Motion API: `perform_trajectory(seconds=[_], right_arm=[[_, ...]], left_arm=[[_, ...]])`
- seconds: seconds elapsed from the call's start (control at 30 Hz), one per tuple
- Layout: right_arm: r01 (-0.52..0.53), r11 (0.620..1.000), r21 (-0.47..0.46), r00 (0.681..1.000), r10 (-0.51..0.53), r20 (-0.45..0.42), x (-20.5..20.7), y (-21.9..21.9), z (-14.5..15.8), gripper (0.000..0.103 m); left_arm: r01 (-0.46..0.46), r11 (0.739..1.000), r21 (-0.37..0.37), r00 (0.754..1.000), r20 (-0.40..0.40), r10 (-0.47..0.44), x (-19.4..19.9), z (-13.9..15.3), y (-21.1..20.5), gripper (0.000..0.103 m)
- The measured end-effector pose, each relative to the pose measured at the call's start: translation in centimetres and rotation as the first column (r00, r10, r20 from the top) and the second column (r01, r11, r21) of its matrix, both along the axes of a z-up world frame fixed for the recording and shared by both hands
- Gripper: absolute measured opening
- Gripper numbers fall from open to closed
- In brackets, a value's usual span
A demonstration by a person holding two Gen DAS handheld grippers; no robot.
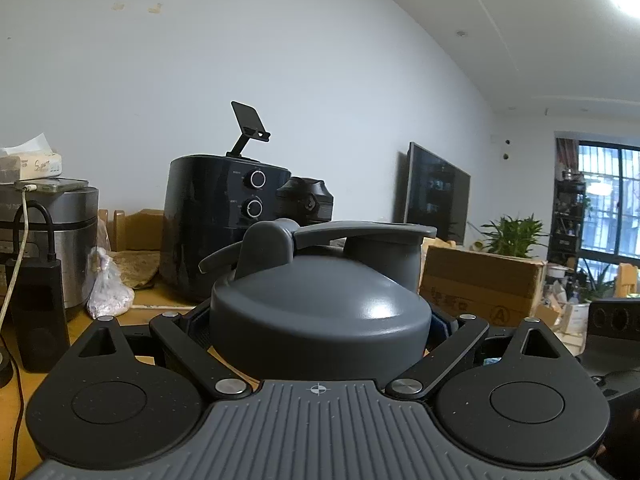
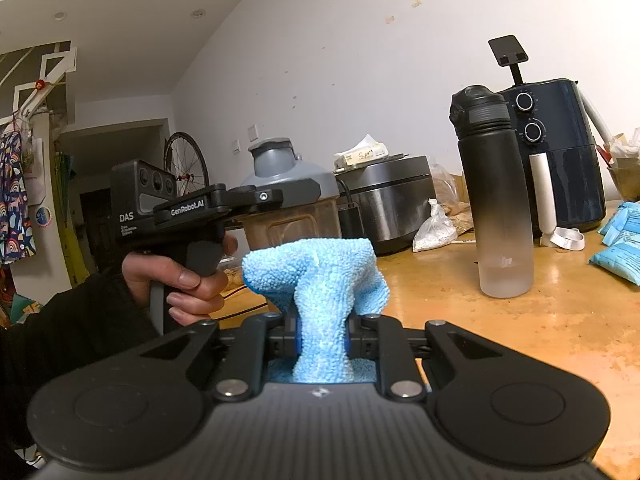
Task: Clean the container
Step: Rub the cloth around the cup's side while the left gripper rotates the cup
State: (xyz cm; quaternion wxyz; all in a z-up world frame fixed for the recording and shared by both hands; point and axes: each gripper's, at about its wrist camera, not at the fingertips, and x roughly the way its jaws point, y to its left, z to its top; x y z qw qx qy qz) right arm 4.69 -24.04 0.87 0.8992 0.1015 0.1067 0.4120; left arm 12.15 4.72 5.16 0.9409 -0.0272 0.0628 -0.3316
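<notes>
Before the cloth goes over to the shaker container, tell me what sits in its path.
Nothing visible does. The blue cloth, pinched in the right gripper, faces the grey-lidded container across open air. The left gripper clamps the container at its lid, and the hand sits left of that line.

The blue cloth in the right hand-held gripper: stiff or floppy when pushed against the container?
Probably floppy: the blue cloth bunches and droops above the shut right hand-held gripper. Its nubby looped pile suggests it is light, compressible and grippy rather than slippery. It would likely fold against the container unless pressed firmly.
</notes>
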Motion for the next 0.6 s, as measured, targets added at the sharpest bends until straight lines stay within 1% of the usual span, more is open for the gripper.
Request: perform_trajectory(seconds=[0.13, 0.23, 0.6], right_arm=[[-0.012, 1.000, -0.008, 1.000, 0.012, 0.000, 0.3, 0.2, 0.1, 0.014], [-0.016, 1.000, -0.013, 1.000, 0.016, 0.003, 0.5, 0.6, 0.2, 0.010], [-0.048, 0.998, -0.049, 0.998, 0.049, 0.026, 2.2, 2.6, 1.2, 0.009]], left_arm=[[0.008, 1.000, -0.001, 1.000, -0.002, -0.008, 0.2, 0.0, 0.1, 0.096], [0.010, 1.000, 0.000, 1.000, -0.002, -0.010, 0.2, 0.0, 0.1, 0.096], [0.011, 1.000, 0.002, 1.000, -0.004, -0.011, 0.3, 0.1, 0.1, 0.096]])
